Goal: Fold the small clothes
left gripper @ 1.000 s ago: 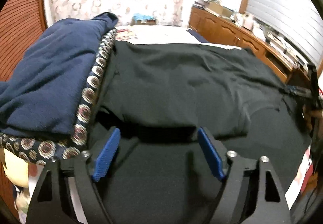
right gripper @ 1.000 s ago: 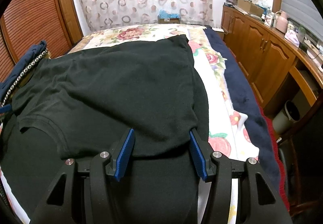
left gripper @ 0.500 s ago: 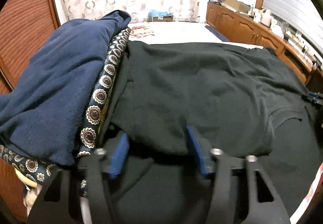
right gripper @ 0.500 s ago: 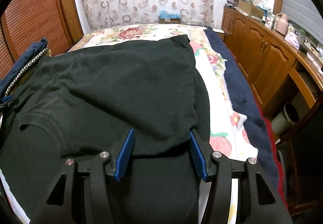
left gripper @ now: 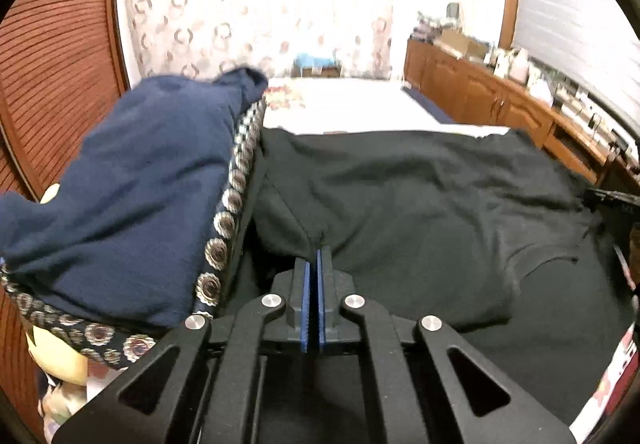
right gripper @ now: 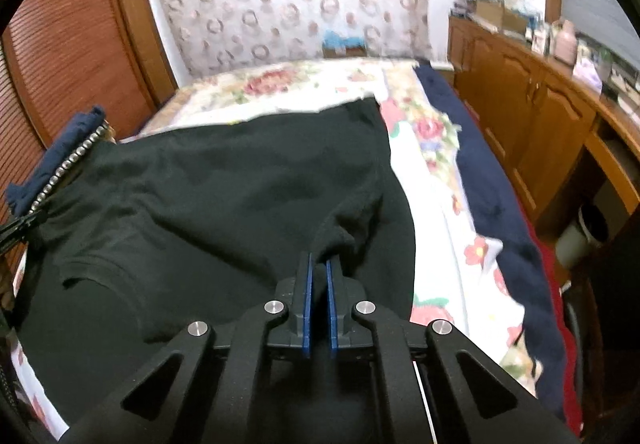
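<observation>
Left wrist view: we pinch the near edge of the black T-shirt [left gripper: 400,204] with our left gripper [left gripper: 313,256], its blue pads [left gripper: 306,304] having just come together on a fold of the cloth. The shirt lies spread on the flowered bed [right gripper: 436,180], just beside a heap of navy blanket [left gripper: 132,180] with a medallion-patterned border. In the right wrist view our right gripper [right gripper: 318,264] has likewise just clamped onto a bunched ridge of the shirt's near edge [right gripper: 224,196]. A wooden cabinet [right gripper: 532,116] runs along the bed's right side.
</observation>
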`<state>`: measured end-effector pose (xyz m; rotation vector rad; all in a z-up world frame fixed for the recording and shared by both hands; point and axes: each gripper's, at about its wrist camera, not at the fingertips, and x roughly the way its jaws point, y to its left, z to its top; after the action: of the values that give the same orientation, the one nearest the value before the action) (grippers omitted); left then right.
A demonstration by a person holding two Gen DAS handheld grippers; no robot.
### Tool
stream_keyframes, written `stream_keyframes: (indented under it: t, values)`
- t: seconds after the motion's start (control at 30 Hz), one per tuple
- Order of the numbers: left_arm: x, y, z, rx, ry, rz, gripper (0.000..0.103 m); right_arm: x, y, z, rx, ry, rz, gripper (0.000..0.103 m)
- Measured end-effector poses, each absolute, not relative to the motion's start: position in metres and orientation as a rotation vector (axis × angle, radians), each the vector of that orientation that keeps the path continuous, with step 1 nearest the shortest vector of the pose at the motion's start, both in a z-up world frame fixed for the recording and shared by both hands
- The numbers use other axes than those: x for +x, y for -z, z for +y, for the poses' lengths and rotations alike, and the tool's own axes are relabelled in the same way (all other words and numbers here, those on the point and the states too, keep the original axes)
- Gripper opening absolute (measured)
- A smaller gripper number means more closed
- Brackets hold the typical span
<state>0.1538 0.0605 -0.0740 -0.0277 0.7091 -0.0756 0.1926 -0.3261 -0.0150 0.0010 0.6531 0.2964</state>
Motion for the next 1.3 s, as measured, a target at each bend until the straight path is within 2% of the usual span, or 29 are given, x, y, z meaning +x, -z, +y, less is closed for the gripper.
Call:
stream_keyframes:
  t: [0.3, 0.63, 0.97, 1.23, 1.3]
  values:
    - [0.124, 0.023, 0.067, -0.117, 0.138, 0.582, 0.003, 0.142, -0.023, -0.328, 0.019, -0.338, 0.476, 0.004]
    - [0.067, 0.011, 0.085, -0.138, 0.151, 0.536, 0.003, 0.063, -0.03, -0.351, 0.055, -0.4, 0.391, 0.004]
    - [0.022, 0.045, 0.099, -0.148, 0.126, 0.603, 0.003, 0.008, -0.009, -0.369, 0.007, -0.372, 0.459, 0.004]
    - [0.018, 0.091, 0.098, -0.133, 0.108, 0.726, 0.004, 0.034, 0.02, -0.362, 0.006, -0.357, 0.64, 0.004]
    - [0.02, 0.096, 0.096, -0.122, 0.107, 0.748, 0.01, 0.038, 0.029, -0.359, -0.003, -0.34, 0.67, 0.004]
